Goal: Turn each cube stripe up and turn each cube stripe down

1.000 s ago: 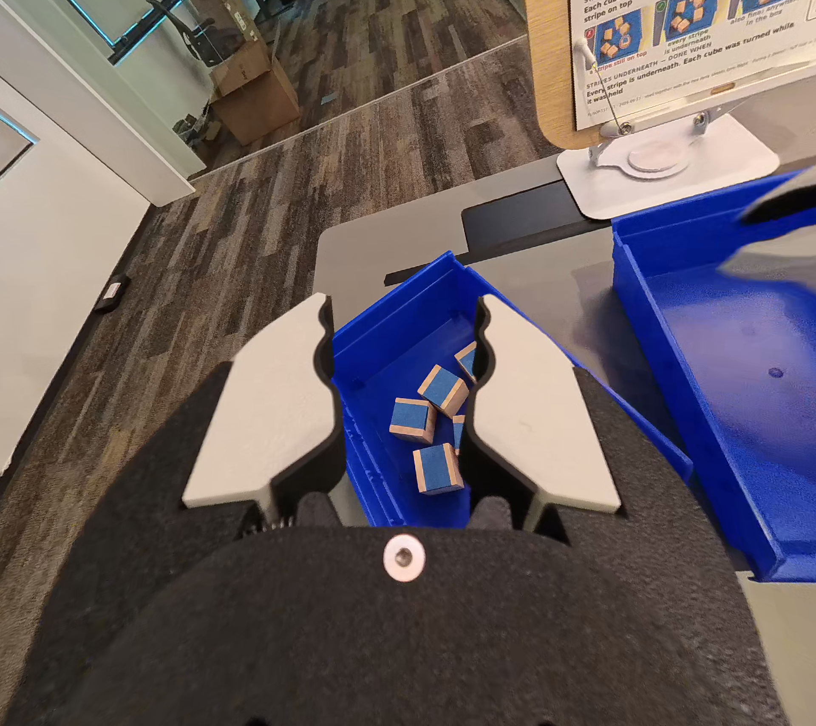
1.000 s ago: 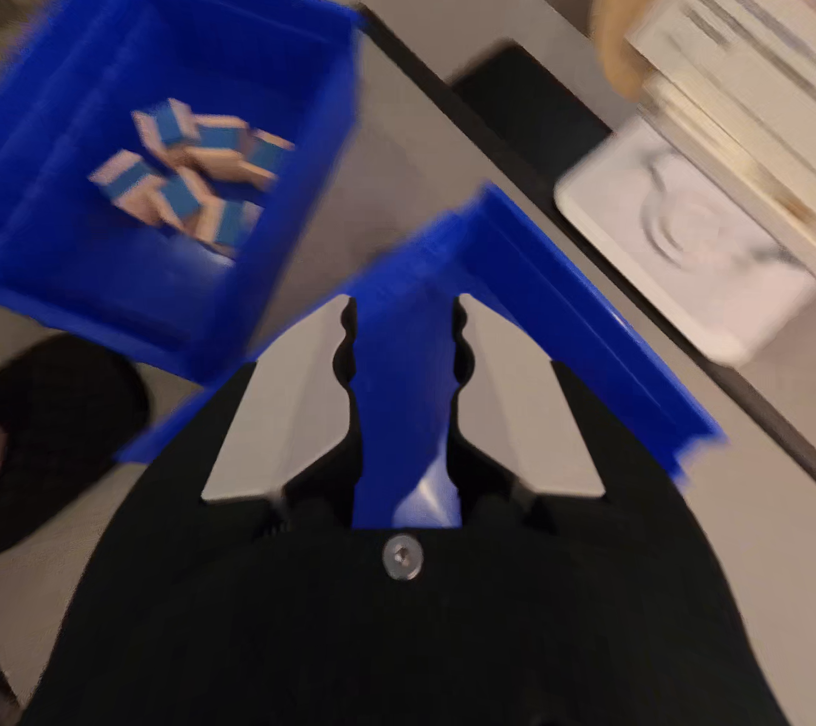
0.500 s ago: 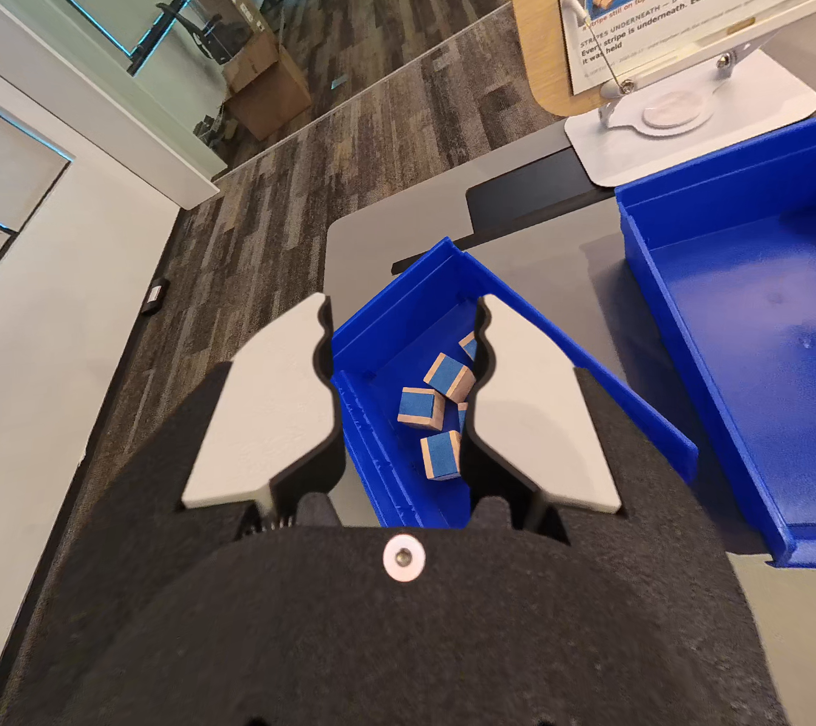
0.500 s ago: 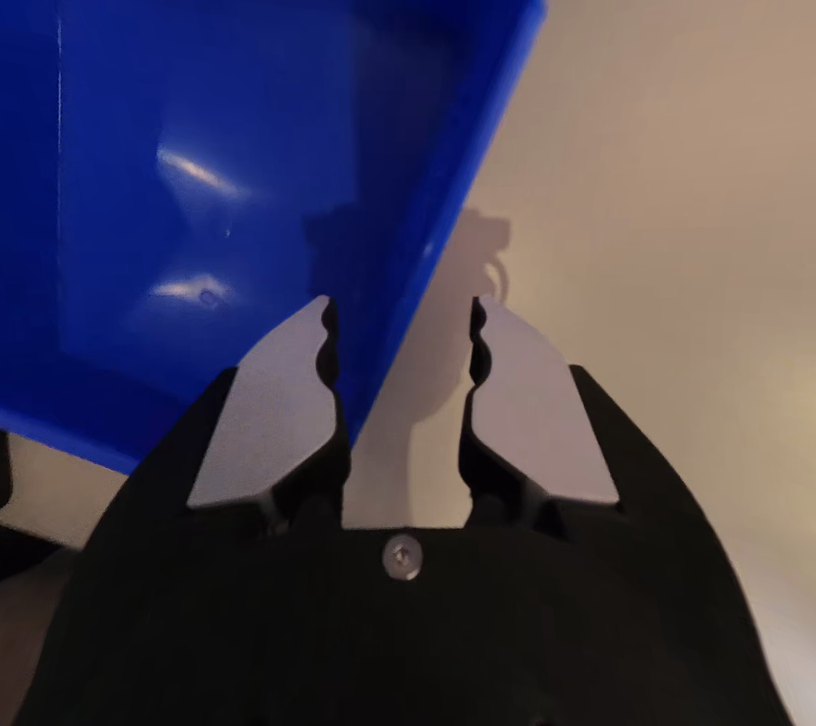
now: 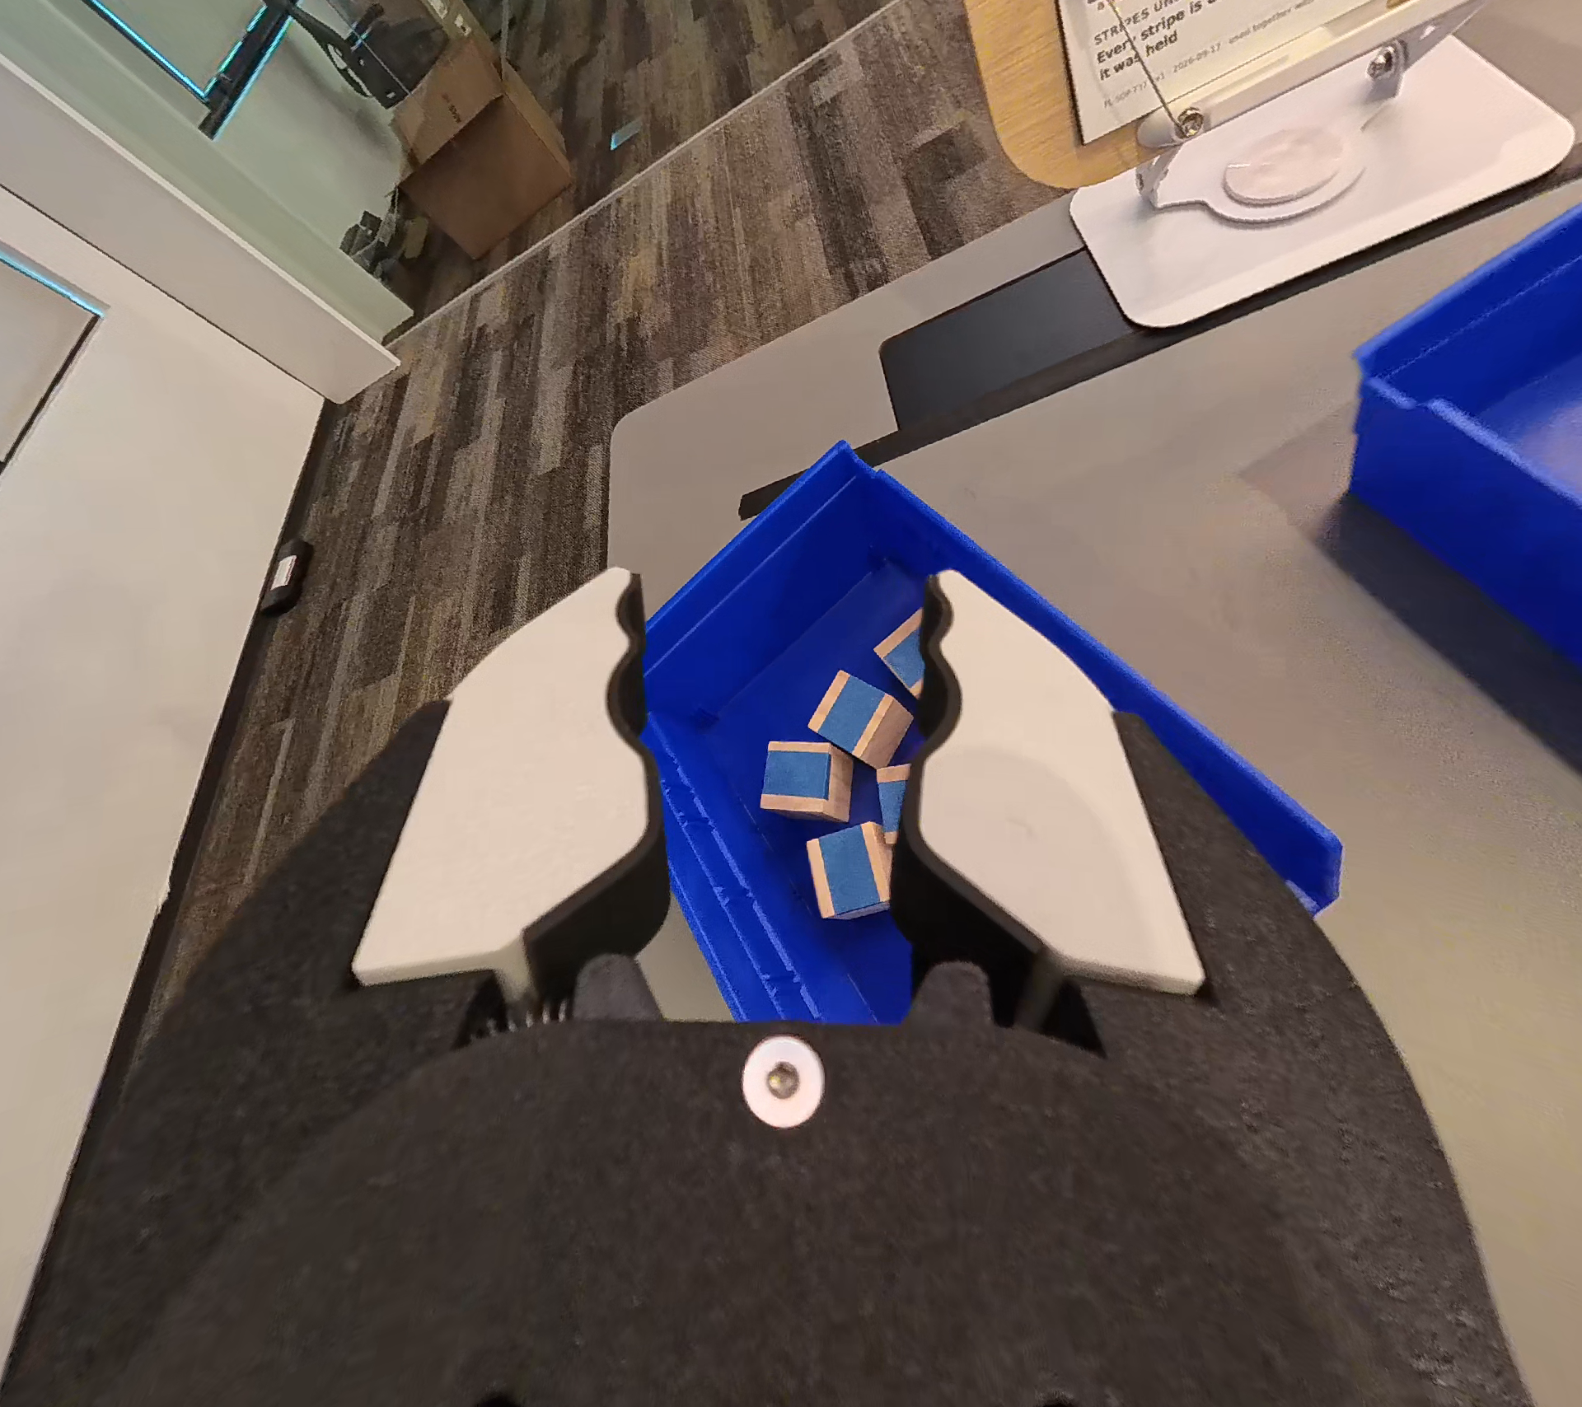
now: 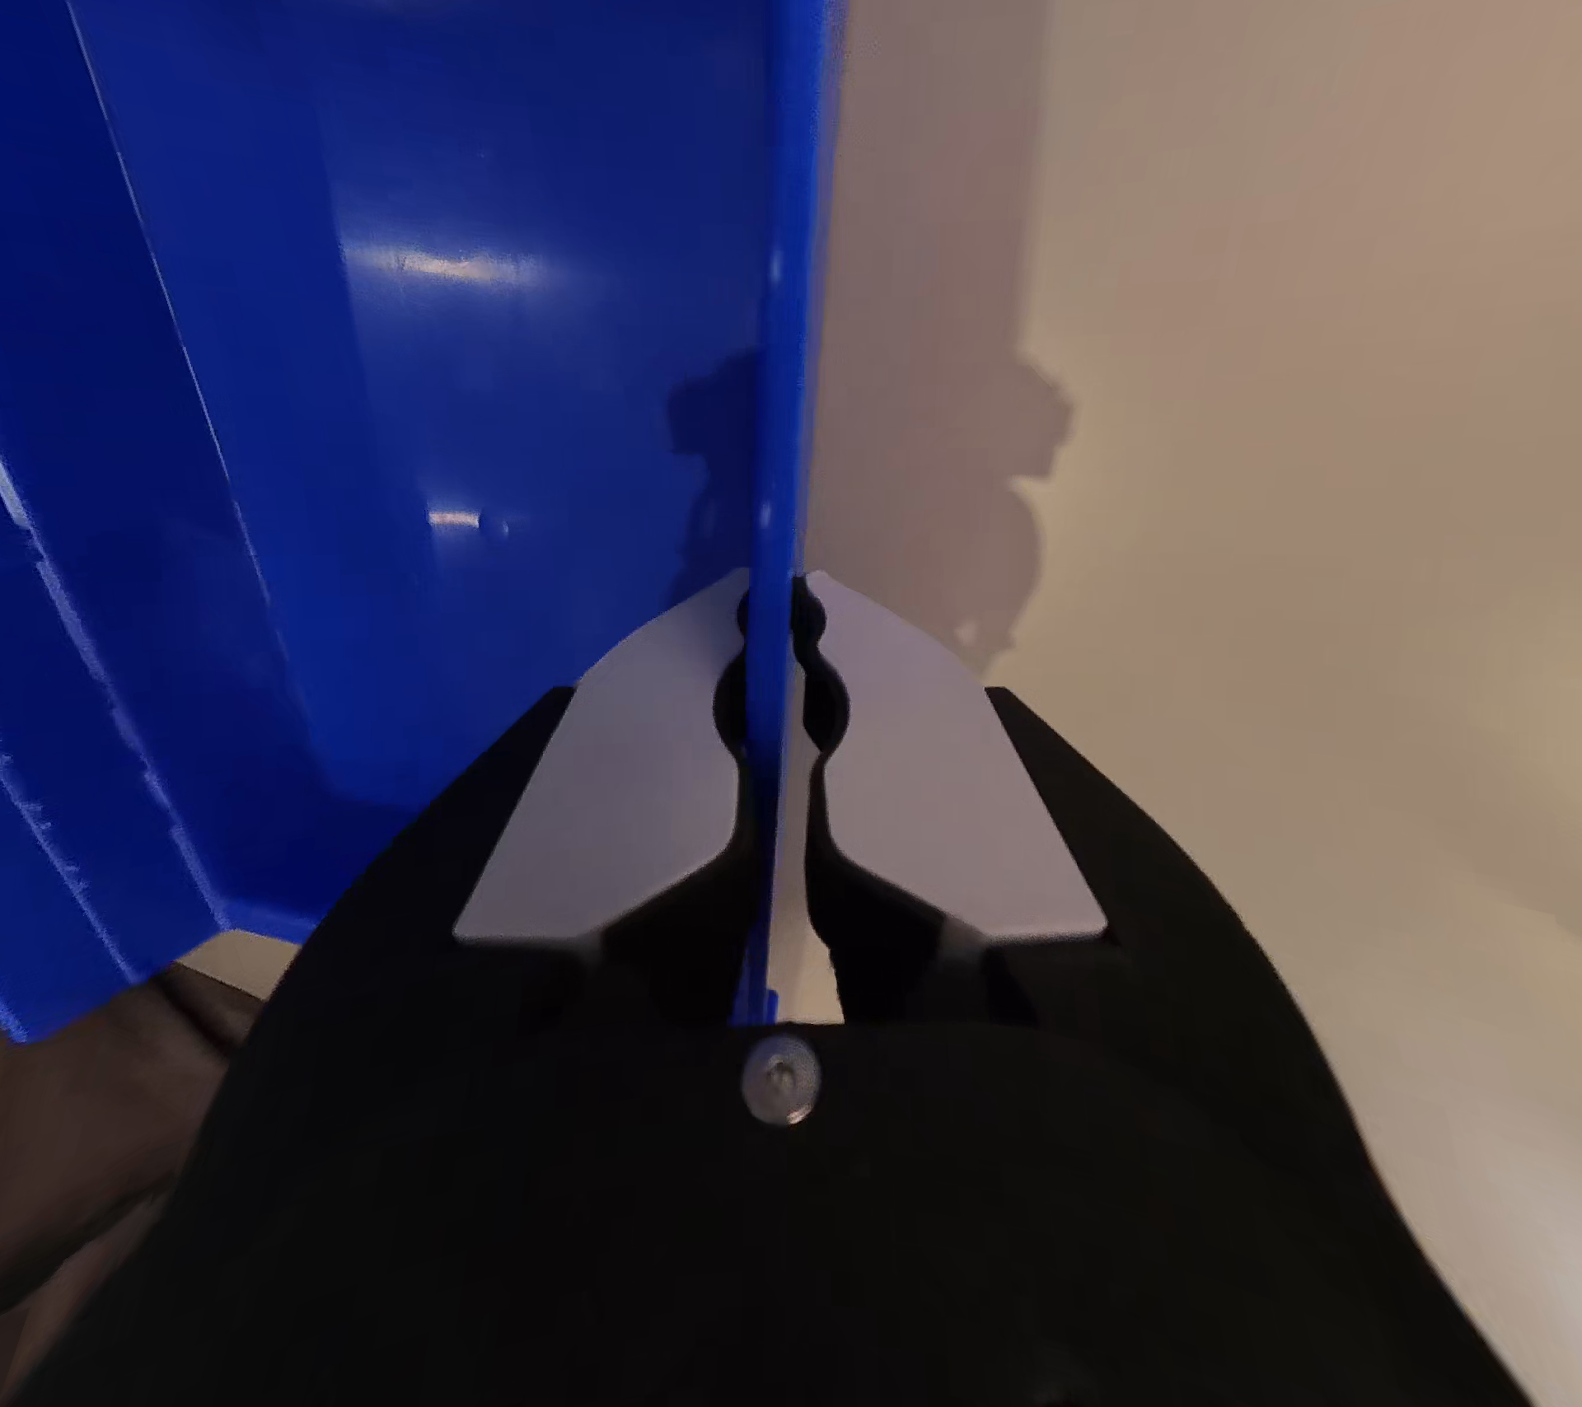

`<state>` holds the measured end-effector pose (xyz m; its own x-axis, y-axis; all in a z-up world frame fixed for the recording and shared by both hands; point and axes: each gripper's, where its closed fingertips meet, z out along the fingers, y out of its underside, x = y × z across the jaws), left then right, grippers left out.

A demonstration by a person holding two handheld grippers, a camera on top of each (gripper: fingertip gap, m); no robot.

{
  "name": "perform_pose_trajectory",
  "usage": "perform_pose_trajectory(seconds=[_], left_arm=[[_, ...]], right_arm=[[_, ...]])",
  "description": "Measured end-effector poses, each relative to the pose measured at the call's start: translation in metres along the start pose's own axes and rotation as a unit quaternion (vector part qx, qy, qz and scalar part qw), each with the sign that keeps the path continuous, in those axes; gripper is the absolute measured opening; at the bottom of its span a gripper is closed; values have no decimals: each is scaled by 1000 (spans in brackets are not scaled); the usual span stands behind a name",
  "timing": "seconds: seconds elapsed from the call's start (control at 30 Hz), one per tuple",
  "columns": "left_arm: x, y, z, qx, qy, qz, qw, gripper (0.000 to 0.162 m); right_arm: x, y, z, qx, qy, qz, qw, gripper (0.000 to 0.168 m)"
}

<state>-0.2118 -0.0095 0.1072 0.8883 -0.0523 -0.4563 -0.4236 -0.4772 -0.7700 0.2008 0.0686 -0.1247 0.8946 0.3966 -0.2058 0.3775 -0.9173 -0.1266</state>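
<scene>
Right fingers [image 6: 899, 698] newly around bin wall [image 6: 783, 339].

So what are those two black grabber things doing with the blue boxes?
A person holds one in each hand. The right gripper is pinched shut on the thin side wall of the empty blue plastic bin. The left gripper is open above the smaller blue plastic bin, which holds small wooden cubes with blue stripes. The cubes in view lie stripe up, and none has been picked up yet.
</scene>
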Motion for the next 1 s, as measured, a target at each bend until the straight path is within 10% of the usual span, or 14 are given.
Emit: perform_pose_trajectory(seconds=[0.57,1.0], left_arm=[[5,-4,3,-3,-1,3,1000,60],[-65,60,0,-65,-25,-107,992,60]], right_arm=[[212,85,-53,8,44,150,988,7],[264,106,-76,52,132,121,983,29]])
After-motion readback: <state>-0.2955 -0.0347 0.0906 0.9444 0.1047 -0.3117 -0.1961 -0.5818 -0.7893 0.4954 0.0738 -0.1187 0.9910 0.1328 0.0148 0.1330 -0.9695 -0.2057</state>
